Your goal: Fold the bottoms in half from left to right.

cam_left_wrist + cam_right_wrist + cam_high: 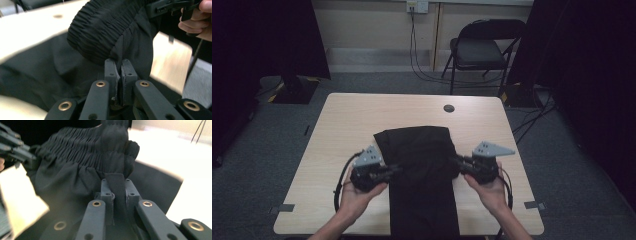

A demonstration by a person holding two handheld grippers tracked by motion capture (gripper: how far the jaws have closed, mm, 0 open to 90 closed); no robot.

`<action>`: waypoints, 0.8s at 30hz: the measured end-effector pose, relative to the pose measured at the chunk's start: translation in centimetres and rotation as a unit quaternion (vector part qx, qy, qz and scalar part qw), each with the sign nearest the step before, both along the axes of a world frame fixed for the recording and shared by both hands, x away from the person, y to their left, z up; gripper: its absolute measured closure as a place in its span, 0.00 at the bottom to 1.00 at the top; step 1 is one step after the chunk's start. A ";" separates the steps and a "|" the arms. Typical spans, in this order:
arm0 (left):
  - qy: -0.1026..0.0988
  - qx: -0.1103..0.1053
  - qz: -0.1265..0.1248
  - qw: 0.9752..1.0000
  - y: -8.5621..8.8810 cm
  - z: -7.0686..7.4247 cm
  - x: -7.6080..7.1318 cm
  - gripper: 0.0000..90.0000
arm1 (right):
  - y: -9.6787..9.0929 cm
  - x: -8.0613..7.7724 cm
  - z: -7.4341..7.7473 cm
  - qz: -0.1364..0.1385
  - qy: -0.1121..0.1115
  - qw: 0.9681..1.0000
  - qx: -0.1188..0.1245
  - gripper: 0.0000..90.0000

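High view: both grippers, left [393, 170] and right [457, 162], pinch the black shorts' [422, 170] waistband, mid-fold, with flattening left.

We see a light wooden table [347, 130] at frame centre, a black garment [422, 195] lying on its lower middle.

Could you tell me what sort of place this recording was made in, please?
Probably a small recording room or lab corner, not a home: a bare wooden table stands on grey carpet, dark curtains hang at both sides, a folding chair sits by the wall, and cables run down from a wall socket.
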State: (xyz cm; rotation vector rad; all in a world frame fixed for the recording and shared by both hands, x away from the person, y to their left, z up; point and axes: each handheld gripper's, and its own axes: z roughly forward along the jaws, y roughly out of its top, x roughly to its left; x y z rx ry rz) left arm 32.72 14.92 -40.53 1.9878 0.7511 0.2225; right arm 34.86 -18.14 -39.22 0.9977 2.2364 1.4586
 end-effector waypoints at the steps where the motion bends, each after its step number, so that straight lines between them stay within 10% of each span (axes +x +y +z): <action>1: 0.015 0.005 0.004 1.000 0.1 -1.3 0.1 0.96 | 0.0 -0.5 -1.4 0.002 0.016 1.000 -0.009 0.91; 5: 0.093 0.040 0.007 0.995 -0.3 -6.1 0.8 0.96 | 0.1 -0.9 -6.3 0.017 0.075 0.996 -0.042 0.91; 12: 0.054 0.095 0.021 0.994 -1.3 -8.1 2.6 0.96 | 1.2 1.3 -9.7 0.004 0.109 0.990 -0.089 0.91; 24: 0.028 0.079 0.099 0.992 -0.7 -8.9 10.8 0.95 | 3.0 8.8 -10.8 -0.045 0.070 0.993 -0.082 0.91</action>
